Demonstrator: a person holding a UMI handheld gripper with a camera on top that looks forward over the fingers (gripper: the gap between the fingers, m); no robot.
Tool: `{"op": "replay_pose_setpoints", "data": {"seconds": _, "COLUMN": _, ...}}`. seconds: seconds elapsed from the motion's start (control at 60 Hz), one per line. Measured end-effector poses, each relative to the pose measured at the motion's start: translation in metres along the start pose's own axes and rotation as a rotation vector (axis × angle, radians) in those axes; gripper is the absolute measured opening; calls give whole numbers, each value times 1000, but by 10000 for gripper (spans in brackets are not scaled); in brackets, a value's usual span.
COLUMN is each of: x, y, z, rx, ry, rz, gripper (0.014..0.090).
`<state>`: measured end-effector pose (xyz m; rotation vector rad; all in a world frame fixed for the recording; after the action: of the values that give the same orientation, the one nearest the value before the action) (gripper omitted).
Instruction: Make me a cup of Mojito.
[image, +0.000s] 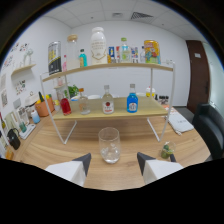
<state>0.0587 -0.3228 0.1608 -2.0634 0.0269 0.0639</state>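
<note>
My gripper (113, 162) is spread open, its two dark fingertips flanking empty tabletop, and the clear glass tumbler (109, 144) stands upright on the wooden table (60, 145) just ahead of them, roughly centred on the gap, untouched. Beyond it, the two-tier shelf rack (107, 111) holds a white-labelled bottle (107, 100) and a blue bottle (132, 99); I cannot read their labels. The gripper body hides everything nearer than the fingertips.
</note>
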Motion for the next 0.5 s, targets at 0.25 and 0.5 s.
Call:
{"op": "replay_pose_setpoints", "data": {"seconds": 0.25, "x": -25, "y": -60, "z": 18, "rx": 59, "ry": -2, "rz": -50, "gripper": 859}}
{"op": "replay_pose_setpoints", "data": {"seconds": 0.5, "x": -30, "y": -118, "z": 80, "rx": 88, "ry": 5, "rz": -57, "gripper": 856}}
